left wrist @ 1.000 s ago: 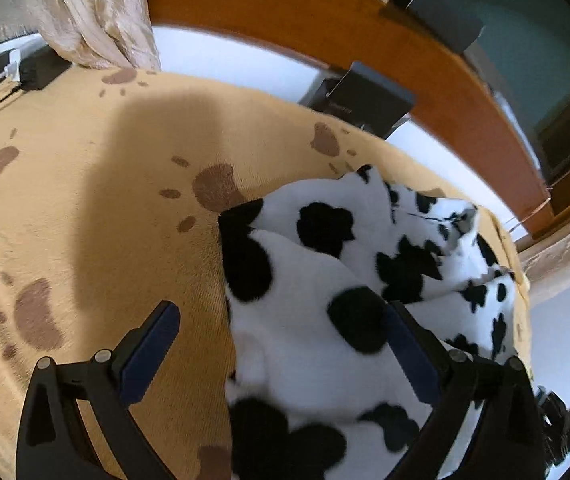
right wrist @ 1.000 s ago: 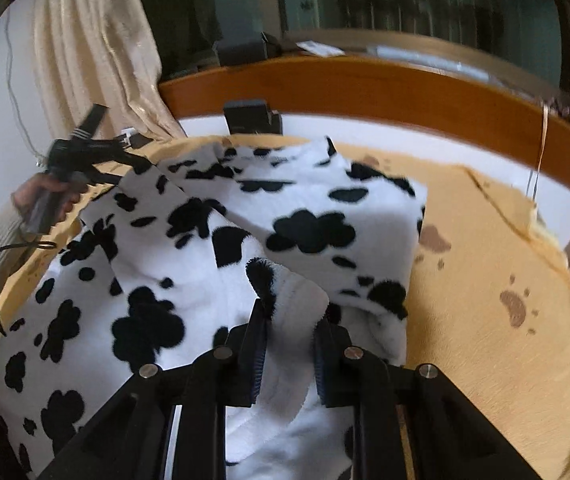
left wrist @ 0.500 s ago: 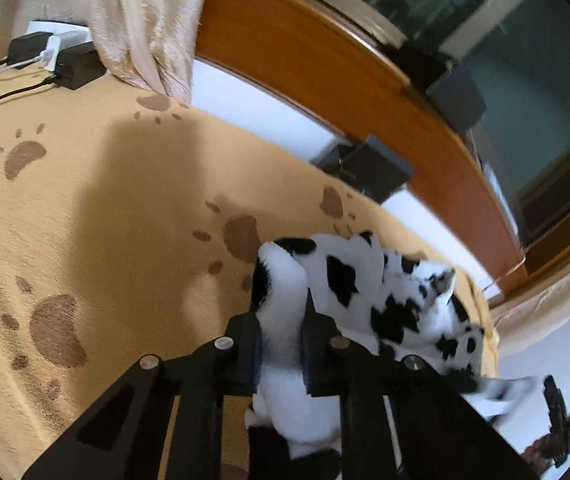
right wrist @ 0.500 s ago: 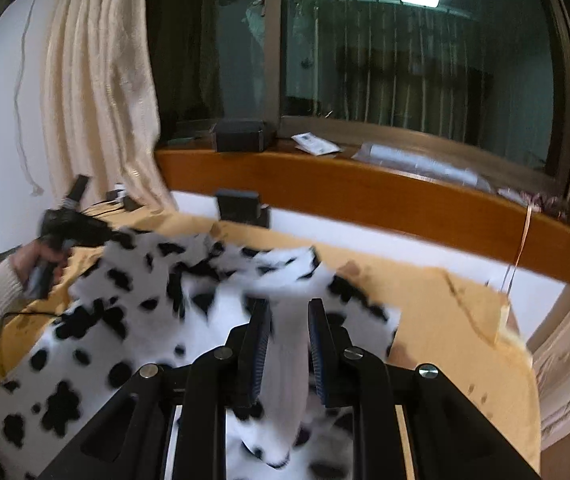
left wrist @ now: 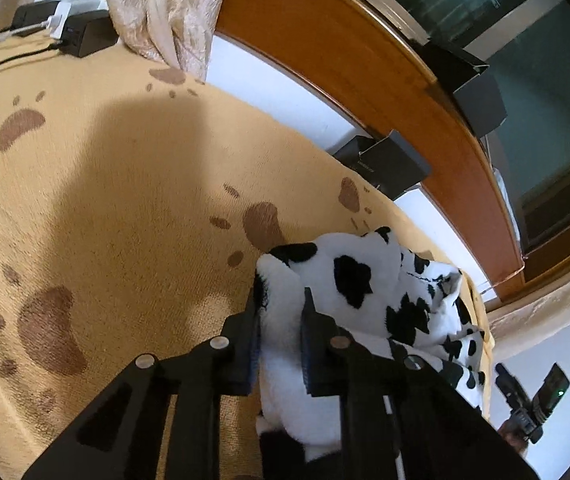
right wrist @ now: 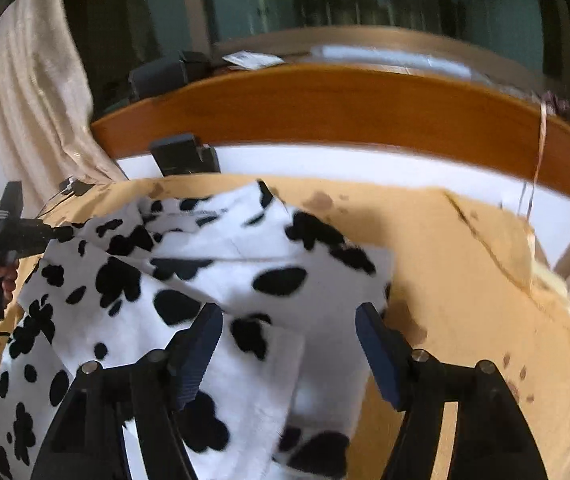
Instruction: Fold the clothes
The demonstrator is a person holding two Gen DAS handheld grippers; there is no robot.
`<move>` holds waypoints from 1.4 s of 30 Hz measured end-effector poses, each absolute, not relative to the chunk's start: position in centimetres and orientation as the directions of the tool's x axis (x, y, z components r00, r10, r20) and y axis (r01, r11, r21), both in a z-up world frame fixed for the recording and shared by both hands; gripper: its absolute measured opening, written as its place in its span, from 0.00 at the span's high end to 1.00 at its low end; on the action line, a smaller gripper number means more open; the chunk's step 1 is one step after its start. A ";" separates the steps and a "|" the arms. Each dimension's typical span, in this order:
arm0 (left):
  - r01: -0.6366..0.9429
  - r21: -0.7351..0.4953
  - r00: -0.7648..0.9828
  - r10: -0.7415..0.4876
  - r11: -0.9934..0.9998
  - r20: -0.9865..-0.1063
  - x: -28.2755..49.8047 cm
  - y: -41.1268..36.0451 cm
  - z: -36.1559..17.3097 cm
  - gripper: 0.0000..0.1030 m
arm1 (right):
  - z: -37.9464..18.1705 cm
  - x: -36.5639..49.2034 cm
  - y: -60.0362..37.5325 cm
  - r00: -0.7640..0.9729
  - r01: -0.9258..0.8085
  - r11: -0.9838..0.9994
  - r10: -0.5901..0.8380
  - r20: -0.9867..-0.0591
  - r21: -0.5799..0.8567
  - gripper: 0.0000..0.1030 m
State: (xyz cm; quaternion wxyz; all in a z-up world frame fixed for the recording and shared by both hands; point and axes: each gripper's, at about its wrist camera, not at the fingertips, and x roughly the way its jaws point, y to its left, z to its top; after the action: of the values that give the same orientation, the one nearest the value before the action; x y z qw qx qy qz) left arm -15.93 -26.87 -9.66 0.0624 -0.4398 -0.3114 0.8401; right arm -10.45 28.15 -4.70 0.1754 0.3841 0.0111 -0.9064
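Observation:
A fluffy white garment with black cow spots [right wrist: 205, 272] lies spread on the tan paw-print bed cover [right wrist: 465, 280]. My left gripper [left wrist: 281, 304] is shut on a bunched corner of the garment [left wrist: 349, 276], just above the cover. My right gripper [right wrist: 289, 316] hovers over the folded-over flap with its jaws opening. The fabric lies beneath them and the pads are off it. In the right wrist view a hand holds the left gripper [right wrist: 9, 232] at the garment's far left edge.
A wooden ledge [left wrist: 325, 60] runs behind the bed below a dark window. A cream curtain [left wrist: 165, 12] hangs at the left, with black adapters and cables [left wrist: 81, 36] beside it. A black box [left wrist: 385, 160] leans against the white wall.
My left gripper closed on the garment's corner and has drawn it a little along the cover. My right gripper carried its pinched fold across the garment, then spread its jaws and let it go.

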 end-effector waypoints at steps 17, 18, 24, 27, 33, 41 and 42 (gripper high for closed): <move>0.187 -0.538 -0.604 0.336 -0.822 -0.723 -15.8 -27.3 -10.2 0.79 | -0.4 -10.2 22.5 -0.753 0.418 -0.896 -0.249 -0.609 -0.151 0.85; 0.186 -0.538 -0.605 0.336 -0.822 -0.722 -15.8 -27.3 -10.2 0.79 | -1.1 -11.1 22.6 -0.740 0.416 -0.898 -0.243 -0.627 -0.142 0.84; 0.173 -0.567 -0.610 0.364 -0.806 -0.704 -14.0 -28.7 -9.6 0.18 | -6.2 -13.1 22.7 -0.625 0.429 -0.900 -0.235 -0.744 -0.076 0.32; 0.113 -0.541 -0.622 0.365 -0.834 -0.692 -11.3 -29.1 -8.2 0.16 | -5.9 -11.5 23.0 -0.656 0.415 -0.907 -0.240 -0.716 -0.076 0.30; -0.179 -0.248 -0.632 0.304 -0.952 -0.712 -4.9 -24.1 -6.0 0.14 | -3.1 -10.4 22.1 -0.678 0.441 -0.896 -0.297 -0.673 -0.050 0.26; -0.297 0.076 -0.695 0.161 -0.952 -0.701 -3.4 -18.9 -5.9 0.24 | -0.5 -9.7 13.2 -0.564 0.630 -0.777 -0.468 -0.680 0.011 0.26; -0.290 0.037 -0.690 0.182 -0.956 -0.701 -3.7 -19.3 -6.0 0.34 | -0.2 -9.4 12.6 -0.555 0.646 -0.764 -0.477 -0.682 0.008 0.26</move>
State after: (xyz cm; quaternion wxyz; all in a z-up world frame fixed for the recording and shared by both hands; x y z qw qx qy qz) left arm -3.67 -19.35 -5.98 0.1287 -0.3723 0.0723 0.9163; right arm -9.36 12.58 -0.18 0.3213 0.3453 0.1225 -0.8732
